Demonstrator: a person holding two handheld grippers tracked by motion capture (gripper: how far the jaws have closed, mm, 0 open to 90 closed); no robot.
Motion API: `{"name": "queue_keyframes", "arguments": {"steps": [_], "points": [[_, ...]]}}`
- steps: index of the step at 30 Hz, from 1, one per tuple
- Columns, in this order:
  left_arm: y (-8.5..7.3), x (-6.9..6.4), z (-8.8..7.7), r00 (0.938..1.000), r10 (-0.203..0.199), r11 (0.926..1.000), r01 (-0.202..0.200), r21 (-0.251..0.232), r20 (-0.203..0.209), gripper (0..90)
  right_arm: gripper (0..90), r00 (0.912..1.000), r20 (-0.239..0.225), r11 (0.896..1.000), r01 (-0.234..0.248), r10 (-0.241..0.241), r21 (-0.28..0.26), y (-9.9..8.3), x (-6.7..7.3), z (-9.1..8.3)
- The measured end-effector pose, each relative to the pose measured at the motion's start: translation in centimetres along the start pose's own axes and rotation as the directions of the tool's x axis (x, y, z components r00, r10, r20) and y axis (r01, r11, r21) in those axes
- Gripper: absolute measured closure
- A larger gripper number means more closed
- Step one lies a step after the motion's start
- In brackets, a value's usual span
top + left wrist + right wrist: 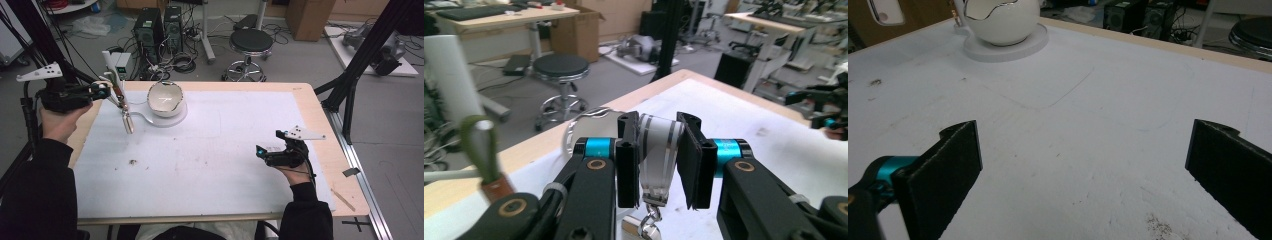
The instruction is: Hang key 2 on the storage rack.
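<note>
A: Start nearest the person. What is the right gripper [260, 152] doing?

B: It sits low over the white mat [210, 165], well away from the white egg-shaped bowl [165, 98] and on the person's side of it. In the right gripper view its two black jaws stand wide apart with only bare mat between them, so it is released and carries nothing

A: And the bowl?

B: It rests on a round white base [172, 118] toward the far edge of the mat. Its rim is jagged, like a broken eggshell, with a thin shiny edge. In the right gripper view the bowl [1003, 20] sits far beyond the jaws

A: Where is the left gripper [102, 91]?

B: Just to the left of the bowl, raised above the table edge. Its jaws are clenched on a translucent striped strap [658, 150], pinched between the pads in the left gripper view. A metal clasp [649, 222] hangs at the strap's lower end

A: So where does the strap hang?

B: In the high view the strap [121, 97] drops from the left gripper down toward the mat, just left of the bowl's base, with a pale oblong piece [128, 122] at its bottom; I cannot tell whether that piece touches the mat

A: Anything past the bowl?

B: Beyond the table's far edge stands a black round stool [251, 42]
</note>
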State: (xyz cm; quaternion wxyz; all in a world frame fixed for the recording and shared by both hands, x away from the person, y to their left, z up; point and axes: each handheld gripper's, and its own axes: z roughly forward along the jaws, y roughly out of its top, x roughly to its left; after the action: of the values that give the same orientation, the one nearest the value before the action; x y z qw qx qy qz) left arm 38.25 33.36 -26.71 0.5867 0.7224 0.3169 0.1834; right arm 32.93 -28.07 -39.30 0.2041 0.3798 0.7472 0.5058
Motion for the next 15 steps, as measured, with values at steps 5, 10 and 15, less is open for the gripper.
{"name": "queue_keyframes", "arguments": {"steps": [5,10,15], "points": [[0.6,1.1,-0.9,0.999,-0.007,1.0,0.007,0.001,-0.045,71.8,0.7,1.0,0.001,1.0,-0.002,0.002,0.0,-0.3,0.0,-0.3],[0.9,2.2,-1.4,0.9969,-0.012,0.9999,0.013,0.011,-0.078,71.9,0.7,0.9998,0.012,1.0,-0.013,0.013,-0.008,-0.5,-0.2,-0.5],[1.1,3.1,-1.9,0.9935,-0.013,0.9997,0.015,0.017,-0.113,71.9,0.7,0.9997,0.016,1.0,-0.019,0.019,-0.016,-0.5,-0.2,-0.7]]}}
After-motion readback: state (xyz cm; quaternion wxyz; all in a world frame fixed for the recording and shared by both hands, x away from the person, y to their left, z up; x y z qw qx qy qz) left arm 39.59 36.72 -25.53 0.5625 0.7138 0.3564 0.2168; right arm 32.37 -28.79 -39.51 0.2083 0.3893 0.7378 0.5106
